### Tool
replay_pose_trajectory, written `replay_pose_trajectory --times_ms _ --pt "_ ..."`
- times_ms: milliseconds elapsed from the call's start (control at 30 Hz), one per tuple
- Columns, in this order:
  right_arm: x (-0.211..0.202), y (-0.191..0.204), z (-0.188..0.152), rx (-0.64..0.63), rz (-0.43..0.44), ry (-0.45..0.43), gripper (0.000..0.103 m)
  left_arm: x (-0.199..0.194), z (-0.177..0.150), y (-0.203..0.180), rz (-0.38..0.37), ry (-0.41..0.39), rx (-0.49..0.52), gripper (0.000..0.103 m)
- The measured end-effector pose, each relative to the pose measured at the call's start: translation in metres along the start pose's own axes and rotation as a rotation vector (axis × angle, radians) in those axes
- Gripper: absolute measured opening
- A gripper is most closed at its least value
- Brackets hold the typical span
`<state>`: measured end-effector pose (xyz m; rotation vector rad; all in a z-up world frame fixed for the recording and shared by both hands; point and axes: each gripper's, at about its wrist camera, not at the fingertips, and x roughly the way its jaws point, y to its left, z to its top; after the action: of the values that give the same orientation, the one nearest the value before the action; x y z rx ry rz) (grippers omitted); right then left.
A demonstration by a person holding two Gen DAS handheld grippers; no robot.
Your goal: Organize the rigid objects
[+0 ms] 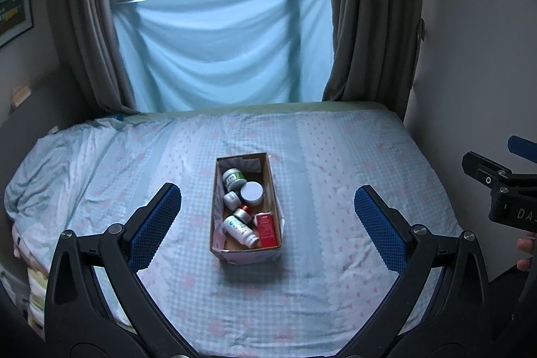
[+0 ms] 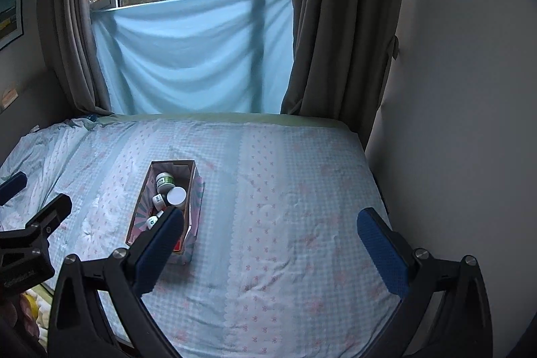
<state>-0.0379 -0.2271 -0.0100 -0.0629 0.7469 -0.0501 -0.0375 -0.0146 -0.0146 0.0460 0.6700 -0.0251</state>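
Bottles and jars lie packed inside an open cardboard box [image 1: 246,207] at the centre of a bed [image 1: 352,163], seen from the left wrist camera. The box is a long rectangle with plain brown inner walls and a pale patterned outside. At its 12 o'clock end sits a white jar with a green label [image 1: 234,178]. Just below, toward 3 o'clock, a round jar shows a flat pale lid [image 1: 251,193], touching a small white bottle [image 1: 232,199] at its 9 o'clock. Nearer the 6 o'clock end, a white bottle with a teal mark [image 1: 241,230] lies on its side beside a red carton [image 1: 266,229]; a silver and red cap [image 1: 244,213] peeks out between them. Label text is too small to read.

The bedsheet is soft, wrinkled cotton in light blue checks with pink bows.

The left gripper [image 1: 267,225] hovers above the sheet, its two textured blue pads spread wide on black plastic arms, holding nothing. At 3 o'clock, the right gripper's black body is cut off by the frame edge, with fingertips [image 1: 525,245] of a hand just showing.

From the right wrist camera, the right gripper [image 2: 270,249] is likewise spread wide and empty. Its left pad [image 2: 157,249] hides the box's near end, at 9 o'clock.

Behind the bed hang grey curtains [image 1: 365,22] and a light blue cloth [image 1: 221,52] across a window.
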Motion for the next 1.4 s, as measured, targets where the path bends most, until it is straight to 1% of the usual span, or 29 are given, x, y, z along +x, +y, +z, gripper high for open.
replay_pose_trajectory --times_ms 367,1067,1400 --pt "0.0018 0.0004 0.0028 0.008 -0.004 0.0 0.103 0.0017 0.0008 0.0009 -0.005 -0.003 -0.002 0.103" --pt "-0.0019 0.0037 0.0028 0.051 -0.009 -0.013 0.103 -0.0056 0.0038 0.0006 0.005 -0.055 0.005 0.103" --pt "-0.0032 0.0063 0.0033 0.056 -0.018 -0.015 0.103 -0.0061 0.0045 0.0021 0.002 -0.056 -0.001 0.103"
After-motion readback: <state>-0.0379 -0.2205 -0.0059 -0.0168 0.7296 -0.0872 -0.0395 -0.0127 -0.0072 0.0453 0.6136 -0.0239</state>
